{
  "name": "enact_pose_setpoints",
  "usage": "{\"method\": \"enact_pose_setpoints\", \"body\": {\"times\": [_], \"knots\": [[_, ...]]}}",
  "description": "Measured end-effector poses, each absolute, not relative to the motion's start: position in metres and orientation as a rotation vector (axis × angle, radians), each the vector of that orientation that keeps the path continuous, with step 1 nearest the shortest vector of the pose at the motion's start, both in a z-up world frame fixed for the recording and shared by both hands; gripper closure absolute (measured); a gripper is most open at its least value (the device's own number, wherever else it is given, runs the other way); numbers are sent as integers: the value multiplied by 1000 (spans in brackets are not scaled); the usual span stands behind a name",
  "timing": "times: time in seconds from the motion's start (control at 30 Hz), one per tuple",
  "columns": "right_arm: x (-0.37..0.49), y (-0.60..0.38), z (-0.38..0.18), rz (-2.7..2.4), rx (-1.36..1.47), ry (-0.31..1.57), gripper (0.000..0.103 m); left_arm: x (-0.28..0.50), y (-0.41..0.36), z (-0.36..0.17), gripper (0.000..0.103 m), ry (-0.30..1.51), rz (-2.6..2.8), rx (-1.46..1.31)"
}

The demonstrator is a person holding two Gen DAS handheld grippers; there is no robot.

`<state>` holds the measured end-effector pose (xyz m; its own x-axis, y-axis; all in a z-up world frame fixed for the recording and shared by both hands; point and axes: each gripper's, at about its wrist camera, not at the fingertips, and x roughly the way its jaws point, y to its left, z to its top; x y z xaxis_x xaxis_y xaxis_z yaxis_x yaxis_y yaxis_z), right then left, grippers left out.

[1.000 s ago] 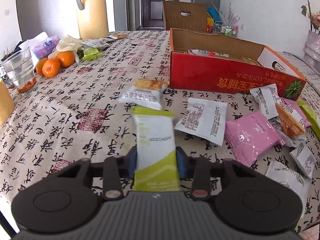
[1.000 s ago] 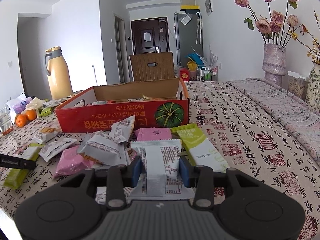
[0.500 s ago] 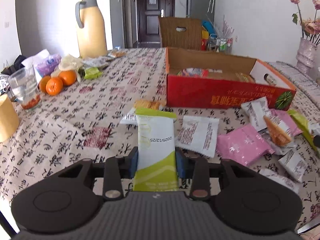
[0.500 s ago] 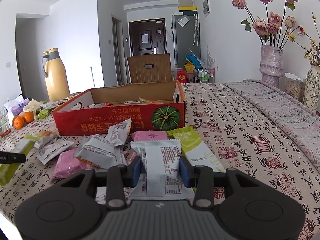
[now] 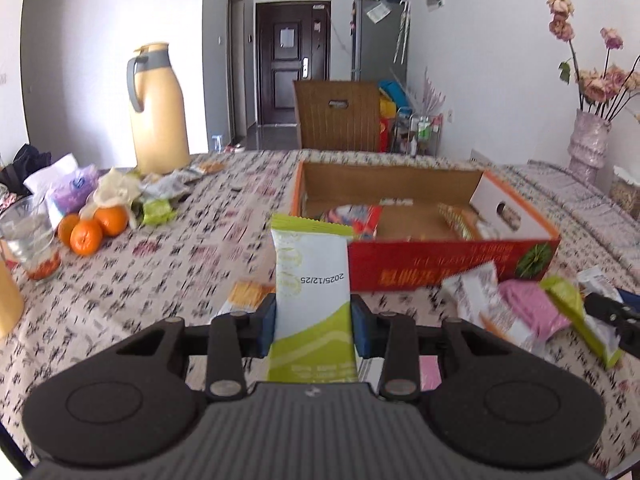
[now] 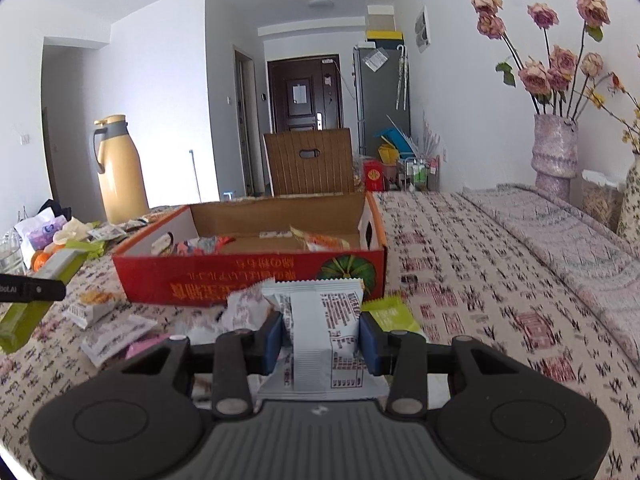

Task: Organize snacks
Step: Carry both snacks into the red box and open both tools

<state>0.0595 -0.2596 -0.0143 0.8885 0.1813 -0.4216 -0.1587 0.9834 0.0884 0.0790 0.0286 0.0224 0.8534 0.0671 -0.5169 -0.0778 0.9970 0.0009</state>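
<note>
Your left gripper is holding a green-and-white snack bar, its fingers pressing in on the wrapper's two long edges, so the bar is standing almost upright with its long axis running straight ahead of the fingers. Its far, green-crimped end is pointing at the near-left corner of the red cardboard box, which is lying ahead and to the right of that hand on the bench.

Your right gripper is gripping a white snack packet the same way, fingers closing on both sides, long axis pointing forward. From this hand the red cardboard box is sitting almost dead ahead, its open top showing a few wrappers already inside and bare cardboard floor in the middle.

Judging from the two views, the right hand is facing the box more squarely, while the left is needing to swing rightward to clear the near wall. Loose packets are lying between both hands and the box, so you are likely wanting to carry each snack over them rather than through
</note>
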Motion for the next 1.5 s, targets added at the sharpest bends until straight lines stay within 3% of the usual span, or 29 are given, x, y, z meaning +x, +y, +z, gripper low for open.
{"method": "enact_pose_setpoints", "body": {"times": [0.67, 1.0, 1.4, 1.43, 1.47, 1.5], "knots": [[165, -222, 31, 220, 55, 359, 64, 178, -8, 58, 64, 441, 28, -50], [235, -208, 9, 179, 64, 453, 64, 237, -8, 43, 64, 468, 58, -93], [241, -207, -11, 183, 55, 496, 61, 258, 2, 12, 63, 517, 46, -114], [241, -208, -11, 182, 56, 497, 60, 256, 2, 12, 60, 513, 46, -115], [240, -208, -11, 178, 57, 495, 60, 255, 2, 13, 50, 508, 49, -115], [239, -209, -11, 177, 60, 494, 53, 253, 3, 13, 32, 501, 55, -117]]}}
